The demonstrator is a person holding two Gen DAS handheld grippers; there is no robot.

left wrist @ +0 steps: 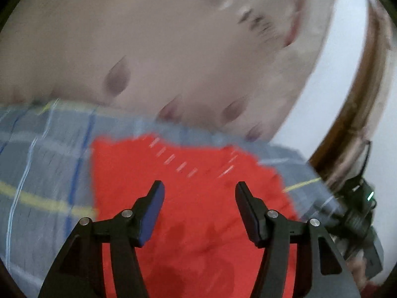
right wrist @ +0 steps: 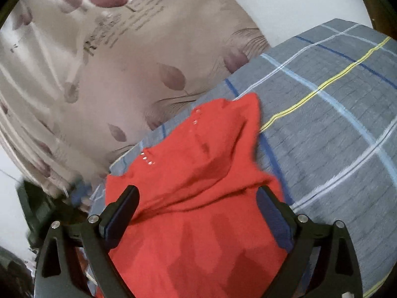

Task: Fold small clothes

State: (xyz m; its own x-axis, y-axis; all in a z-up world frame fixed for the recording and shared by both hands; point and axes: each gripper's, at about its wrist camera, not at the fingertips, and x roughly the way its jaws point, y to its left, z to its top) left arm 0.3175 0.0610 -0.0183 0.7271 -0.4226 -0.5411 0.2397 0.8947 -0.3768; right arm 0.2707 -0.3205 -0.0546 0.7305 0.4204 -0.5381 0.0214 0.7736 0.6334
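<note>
One rumpled red knit garment (right wrist: pixel 198 173) on grey plaid quilted bedcover (right wrist: pixel 335 129).

I saw dark printed lettering on the beige leaf-patterned pillow (right wrist: pixel 104 57) from my right wrist view, but it was too blurred for me to read.

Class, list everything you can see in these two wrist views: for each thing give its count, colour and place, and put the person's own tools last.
Garment: one, red, with small silver studs, lying rumpled on the bedsheet.
Bedsheet: one, grey with blue, white and yellow check lines, under the garment.
Curtain: one, beige with mauve leaf print and dark lettering, behind the bed.
Left tongs: one, black with blue pads, open above the garment, nothing gripped.
Right tongs: one, black with blue pads, open wide over the garment.
</note>
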